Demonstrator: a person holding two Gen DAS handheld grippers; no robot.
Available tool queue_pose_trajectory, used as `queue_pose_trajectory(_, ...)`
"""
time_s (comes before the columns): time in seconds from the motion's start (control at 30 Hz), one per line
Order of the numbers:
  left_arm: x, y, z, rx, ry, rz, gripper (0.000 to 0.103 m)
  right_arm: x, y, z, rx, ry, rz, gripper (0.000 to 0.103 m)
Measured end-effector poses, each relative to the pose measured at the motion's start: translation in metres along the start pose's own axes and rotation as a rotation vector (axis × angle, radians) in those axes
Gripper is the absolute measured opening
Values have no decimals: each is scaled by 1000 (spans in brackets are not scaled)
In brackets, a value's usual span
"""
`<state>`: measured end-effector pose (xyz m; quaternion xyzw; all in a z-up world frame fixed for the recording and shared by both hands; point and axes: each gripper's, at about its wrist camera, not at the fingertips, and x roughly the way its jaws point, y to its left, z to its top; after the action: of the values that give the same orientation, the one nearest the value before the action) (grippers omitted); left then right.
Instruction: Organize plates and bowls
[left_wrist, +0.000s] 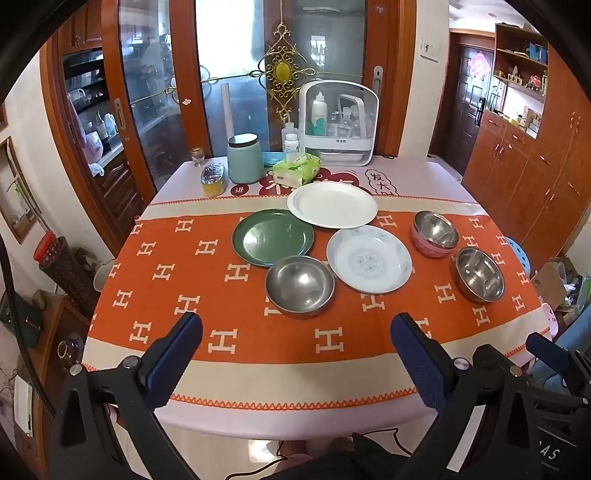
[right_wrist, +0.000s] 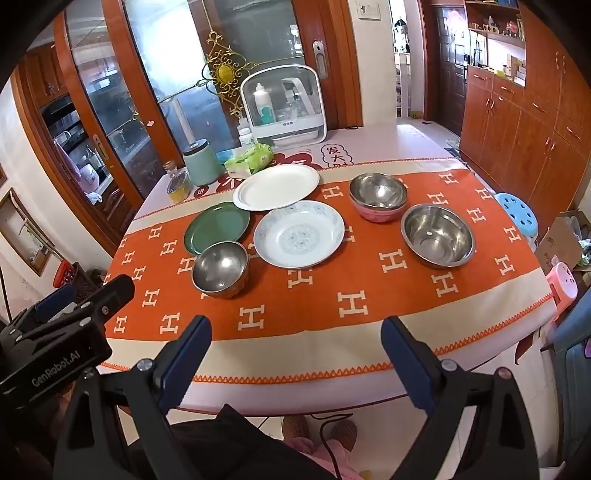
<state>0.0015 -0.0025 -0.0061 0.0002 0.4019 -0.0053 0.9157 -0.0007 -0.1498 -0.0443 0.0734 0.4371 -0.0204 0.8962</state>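
Three plates lie on the orange cloth: a white plate (left_wrist: 332, 204) (right_wrist: 276, 187) at the back, a green plate (left_wrist: 272, 236) (right_wrist: 217, 227) to its left, and a blue-patterned plate (left_wrist: 369, 259) (right_wrist: 299, 233) nearer. A steel bowl (left_wrist: 300, 286) (right_wrist: 220, 268) sits in front of the green plate. To the right are a pink-sided steel bowl (left_wrist: 435, 233) (right_wrist: 378, 196) and another steel bowl (left_wrist: 479, 274) (right_wrist: 437, 235). My left gripper (left_wrist: 295, 325) and right gripper (right_wrist: 295, 328) hover open over the table's near edge, holding nothing. The left gripper's body (right_wrist: 55, 332) shows at the right wrist view's left.
At the table's back stand a mint canister (left_wrist: 244, 158), a tissue pack (left_wrist: 296, 170), a small jar (left_wrist: 213, 180) and a white bottle rack (left_wrist: 338, 123). Glass cabinet doors rise behind. Wooden cupboards (right_wrist: 524, 122) line the right wall, with a blue stool (right_wrist: 515, 214) and a pink one beside the table.
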Motion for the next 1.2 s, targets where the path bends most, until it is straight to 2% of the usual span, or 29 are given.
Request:
queue_pose_trajectory(0.83, 8, -1, -3, -3, 14, -15, 101, 1, -4, -4, 4, 9, -8, 94)
queue_pose_trajectory(1.2, 19, 1, -4, 3, 72, -54, 101, 5, -7, -5, 23, 41, -64, 94)
